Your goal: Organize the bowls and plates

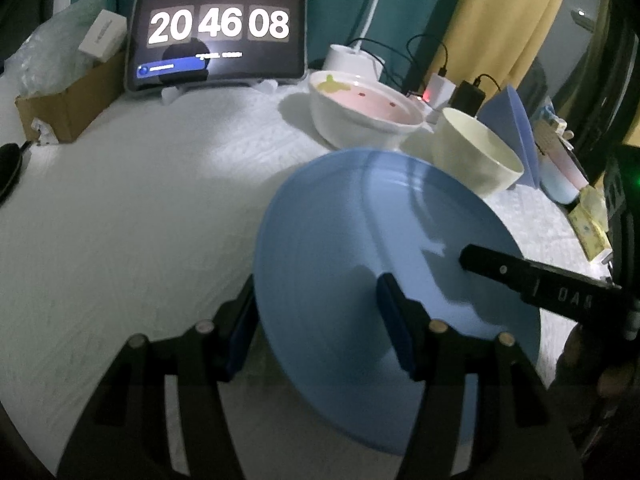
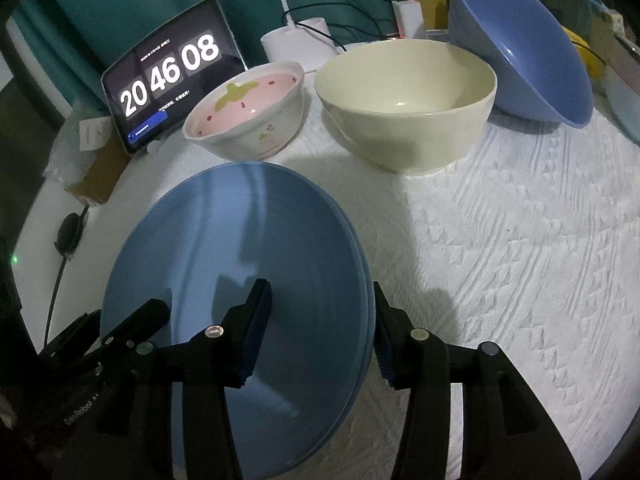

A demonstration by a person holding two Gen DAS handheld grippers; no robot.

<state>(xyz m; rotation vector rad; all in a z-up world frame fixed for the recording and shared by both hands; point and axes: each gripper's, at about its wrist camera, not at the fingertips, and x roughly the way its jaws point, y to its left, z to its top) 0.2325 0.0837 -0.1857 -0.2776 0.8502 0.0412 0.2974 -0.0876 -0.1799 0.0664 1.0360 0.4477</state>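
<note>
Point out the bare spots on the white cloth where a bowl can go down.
Widest free patch: the white cloth right of the blue plate, in front of the cream bowl. Another: left of the plate, between the tablet clock and cardboard box. Crowded: the back row, with strawberry bowl, cream bowl, tilted blue bowl and chargers.

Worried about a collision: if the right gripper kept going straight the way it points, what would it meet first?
Probably the blue plate, whose right rim already sits between the right gripper fingers.
</note>
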